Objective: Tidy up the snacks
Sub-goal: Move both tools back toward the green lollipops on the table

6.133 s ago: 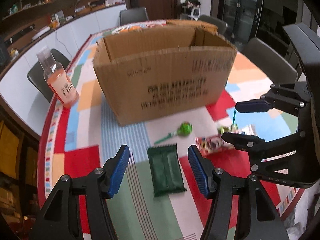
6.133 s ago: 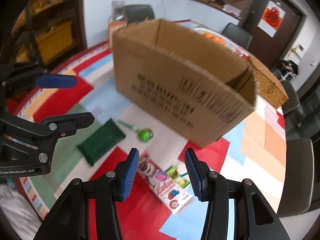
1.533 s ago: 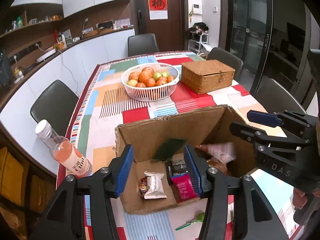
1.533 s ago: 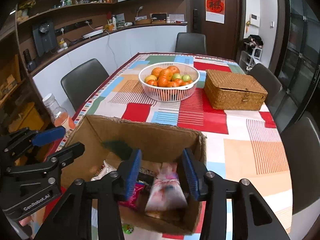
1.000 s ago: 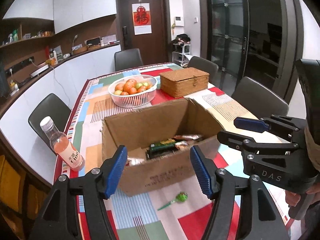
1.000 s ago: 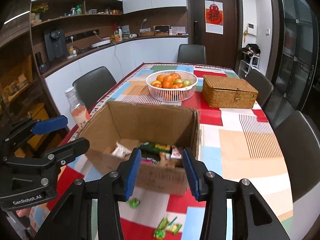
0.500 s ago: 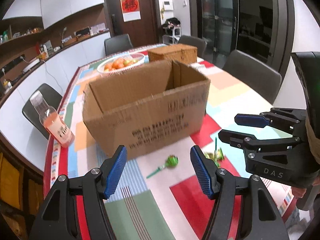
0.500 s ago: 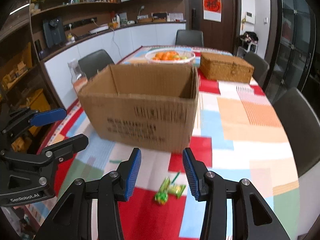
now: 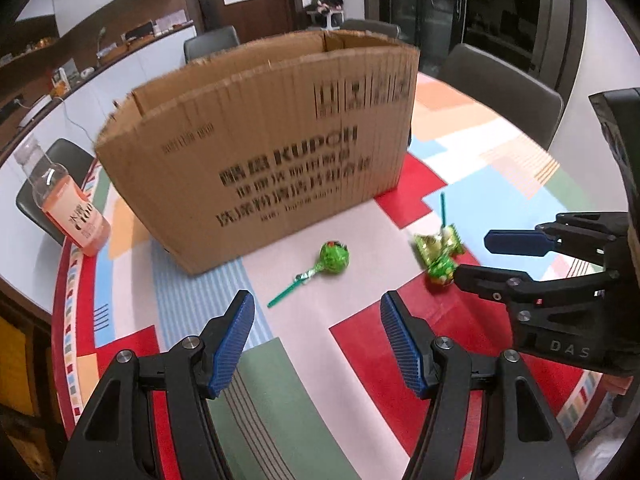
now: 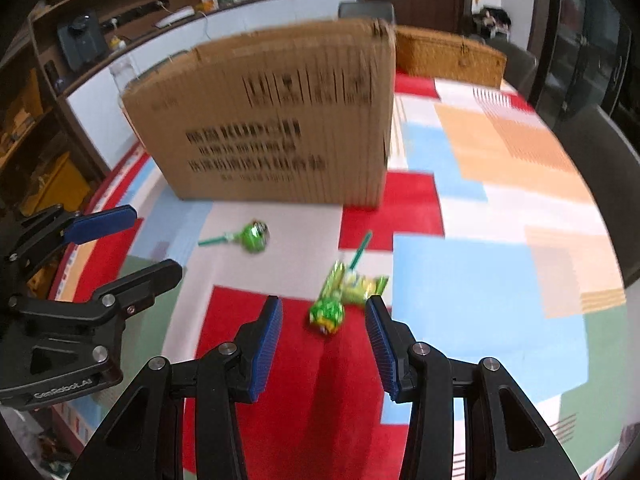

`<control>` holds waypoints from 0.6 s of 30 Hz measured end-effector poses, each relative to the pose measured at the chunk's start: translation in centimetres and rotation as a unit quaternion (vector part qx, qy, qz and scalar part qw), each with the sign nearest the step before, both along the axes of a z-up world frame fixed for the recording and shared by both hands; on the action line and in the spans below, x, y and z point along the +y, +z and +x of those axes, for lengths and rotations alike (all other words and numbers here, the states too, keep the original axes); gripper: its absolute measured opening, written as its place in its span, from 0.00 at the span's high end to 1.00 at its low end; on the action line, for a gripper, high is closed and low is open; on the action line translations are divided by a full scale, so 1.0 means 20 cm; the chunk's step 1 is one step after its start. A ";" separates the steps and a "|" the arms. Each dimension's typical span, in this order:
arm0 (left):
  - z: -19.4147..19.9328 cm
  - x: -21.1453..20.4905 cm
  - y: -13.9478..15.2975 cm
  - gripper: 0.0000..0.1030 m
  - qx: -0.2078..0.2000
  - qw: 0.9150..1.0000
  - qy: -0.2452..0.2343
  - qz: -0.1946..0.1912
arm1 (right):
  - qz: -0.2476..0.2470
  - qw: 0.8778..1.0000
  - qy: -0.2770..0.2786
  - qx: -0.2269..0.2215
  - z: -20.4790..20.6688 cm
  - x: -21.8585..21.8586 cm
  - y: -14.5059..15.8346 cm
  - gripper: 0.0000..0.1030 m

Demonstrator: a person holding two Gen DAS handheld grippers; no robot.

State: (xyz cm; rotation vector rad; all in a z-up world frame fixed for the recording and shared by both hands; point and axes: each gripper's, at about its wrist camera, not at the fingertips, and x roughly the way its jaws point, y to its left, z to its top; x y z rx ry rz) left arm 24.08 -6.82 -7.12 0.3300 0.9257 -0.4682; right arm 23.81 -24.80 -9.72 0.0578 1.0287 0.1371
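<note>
Only the left wrist view shows the pink bottle (image 9: 66,208); the right view alone shows the wicker basket (image 10: 448,56); box (image 9: 260,148) contents hidden; both jaws open, empty, over the surface (image 9: 360,240); lollipop (image 9: 332,258) and blurred green candies (image 10: 340,296) lie there.

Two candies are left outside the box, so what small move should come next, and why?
Probably lower the right gripper a little further onto the green candy cluster: its open fingers already frame it, empty, above the tablecloth.
</note>
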 end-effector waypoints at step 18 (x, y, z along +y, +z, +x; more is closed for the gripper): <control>0.20 -0.13 -0.17 0.37 0.001 0.998 -0.046 0.038 | 0.025 0.998 -0.030 0.050 0.02 -0.02 -0.17 0.57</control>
